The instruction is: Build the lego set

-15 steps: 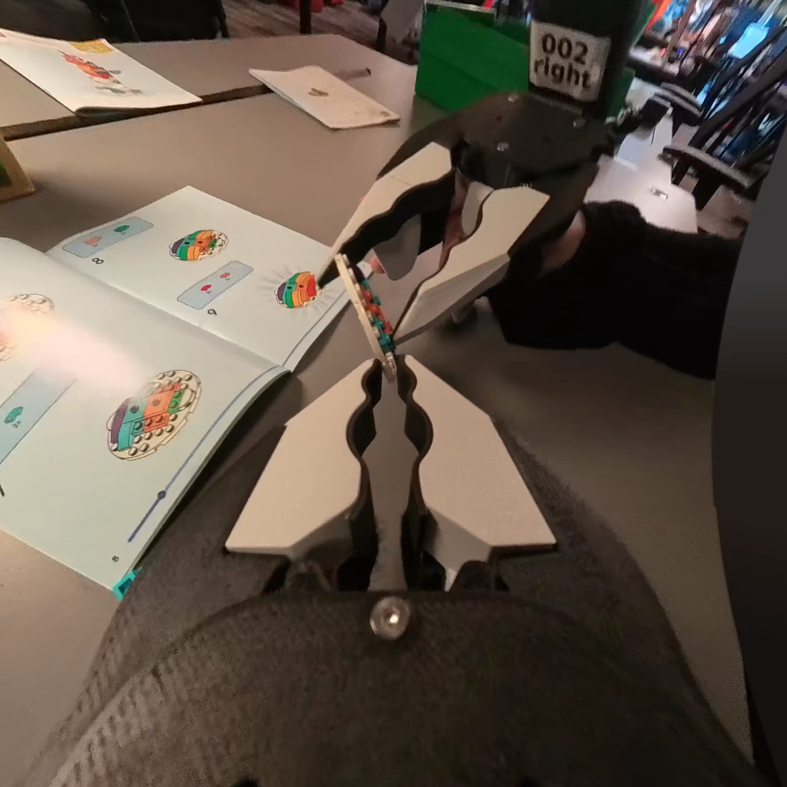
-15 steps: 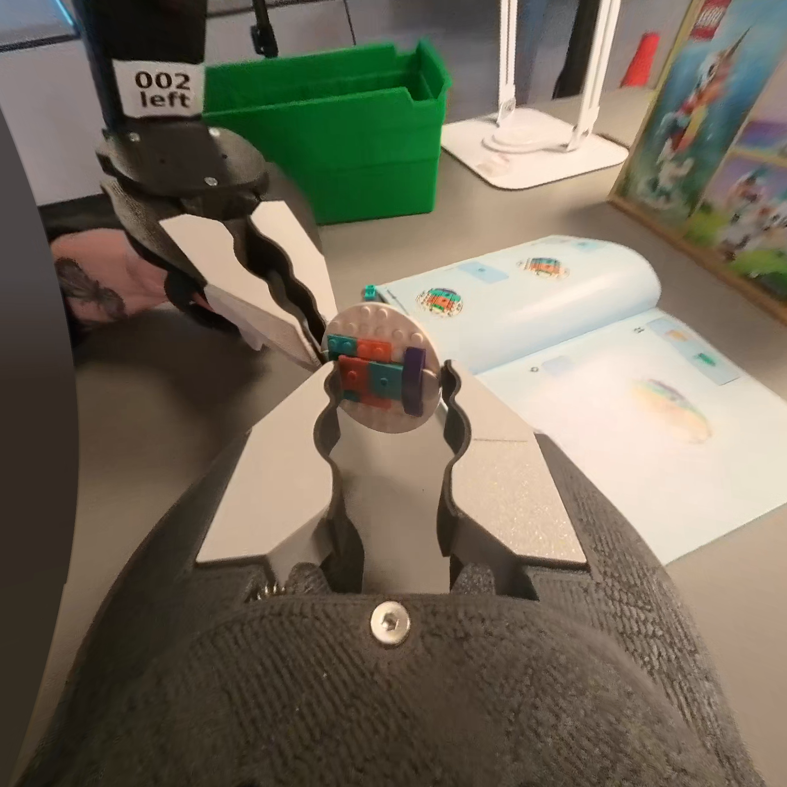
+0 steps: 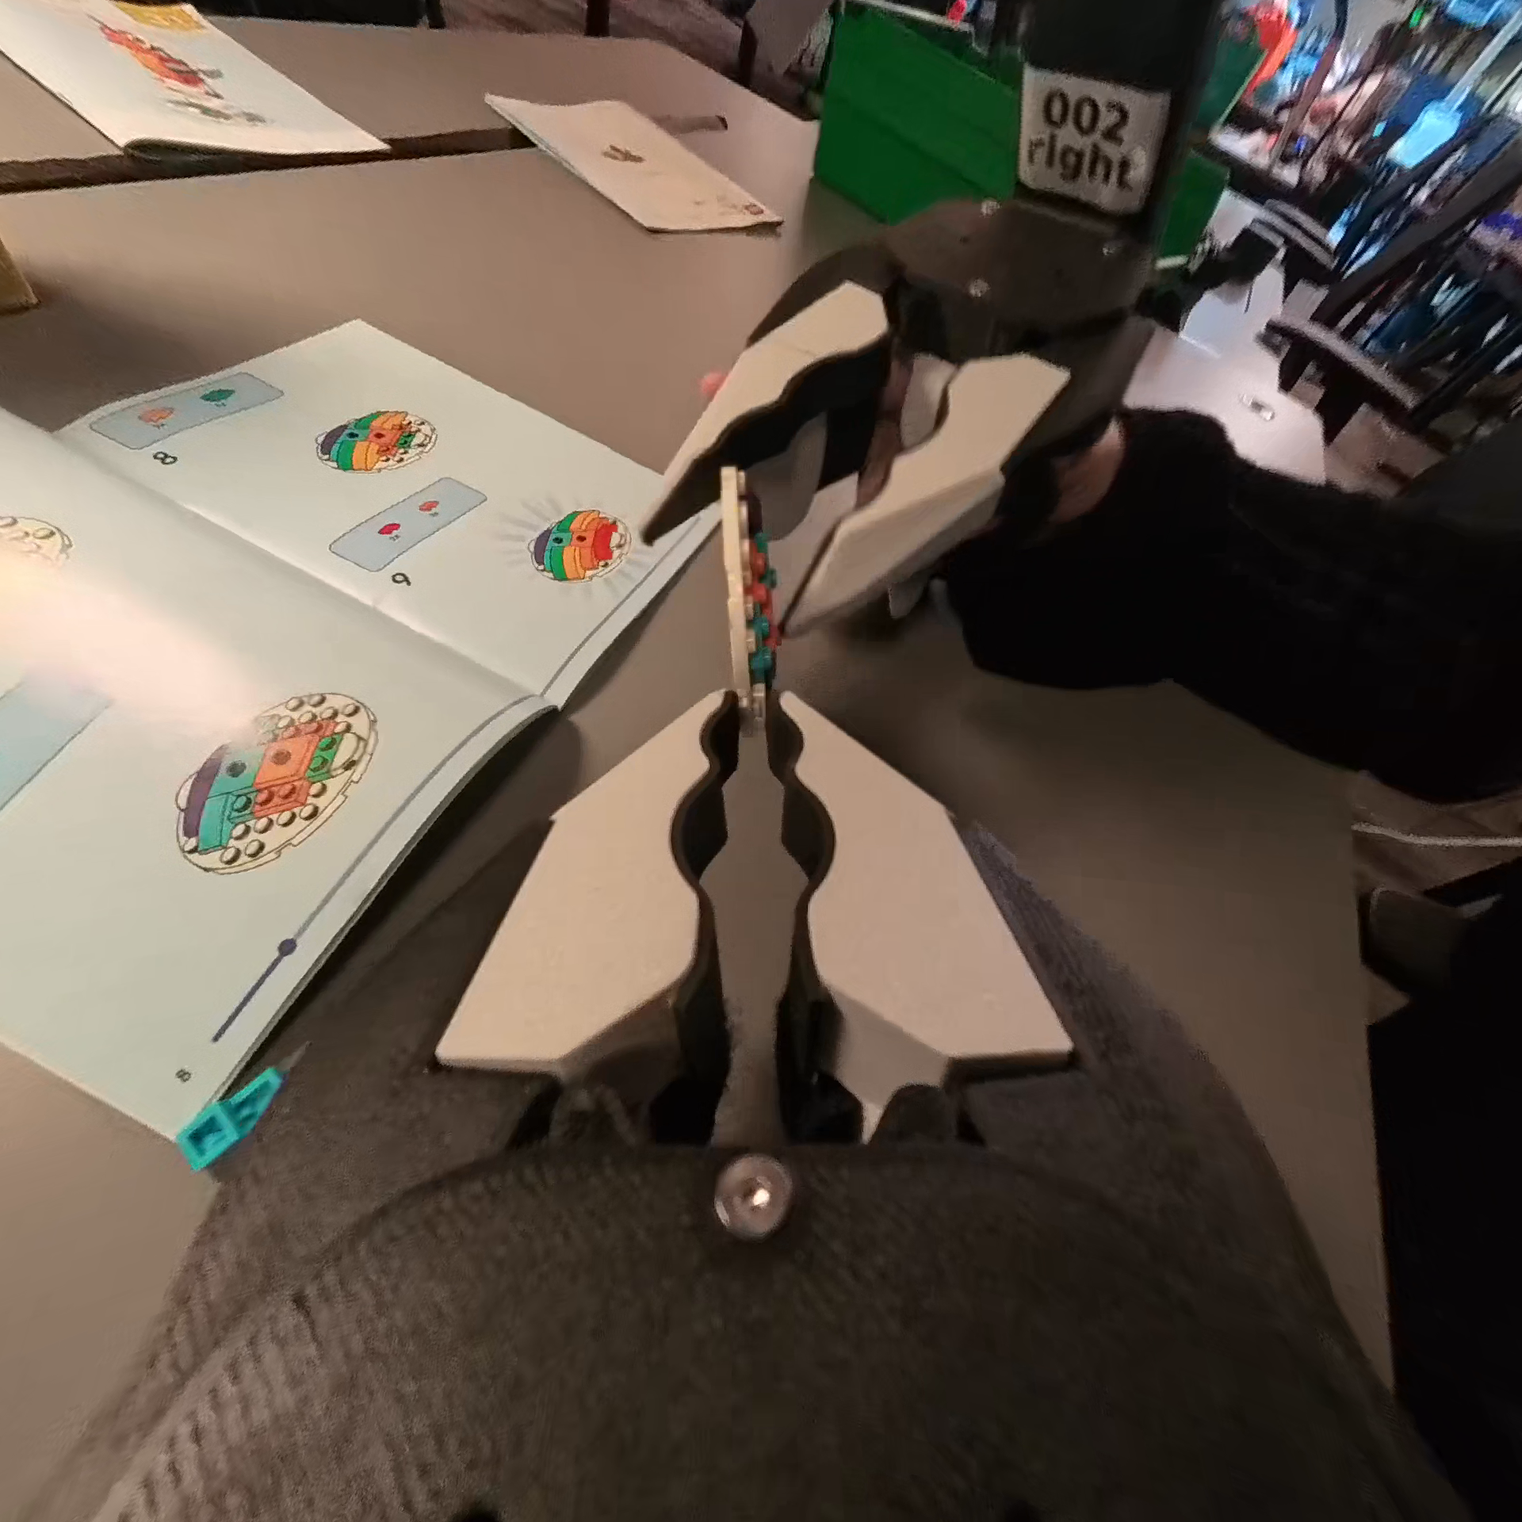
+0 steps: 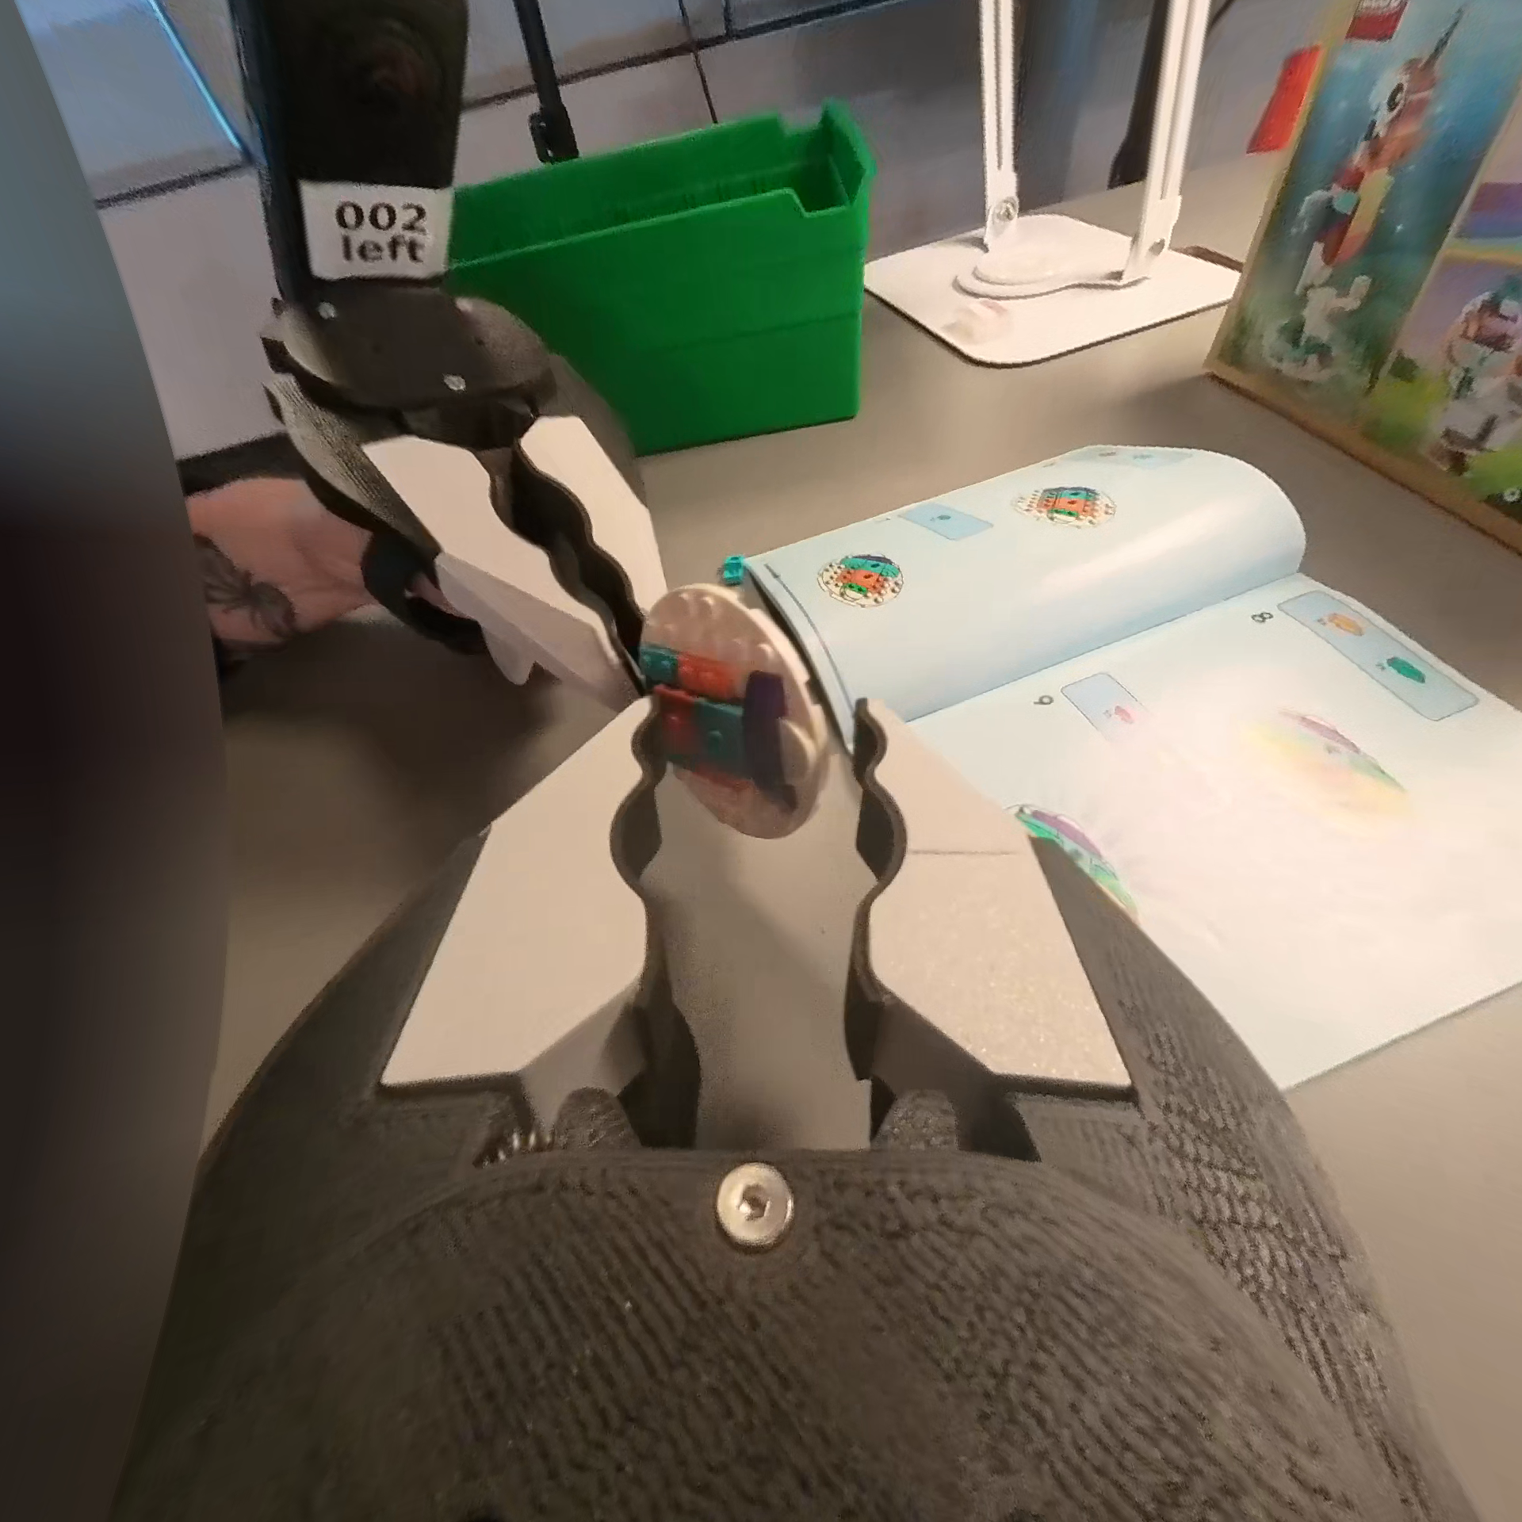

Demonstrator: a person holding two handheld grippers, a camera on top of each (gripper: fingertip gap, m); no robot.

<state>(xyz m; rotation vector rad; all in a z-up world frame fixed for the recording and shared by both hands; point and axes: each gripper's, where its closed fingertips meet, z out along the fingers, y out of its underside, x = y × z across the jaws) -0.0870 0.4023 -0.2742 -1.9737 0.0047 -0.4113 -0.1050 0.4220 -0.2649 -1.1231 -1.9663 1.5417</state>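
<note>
Left gripper [image 3: 753, 715] clamped on the very rim of the round white lego plate [image 4: 735, 721], held edge-up above the table [image 3: 494, 247]; right gripper [image 4: 745, 745] spread wide around it. Likely to pivot or slip out under sideways pressing

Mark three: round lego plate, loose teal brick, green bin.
round lego plate [image 4: 791, 733], right wrist view, bare studded face right of the purple piece.
loose teal brick [image 3: 224, 1127], left wrist view, side face.
green bin [image 4: 659, 305], right wrist view, front wall.

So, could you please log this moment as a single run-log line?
left gripper: shut on round plate edge | right gripper: open around plate | instruction booklet: open on table
</note>
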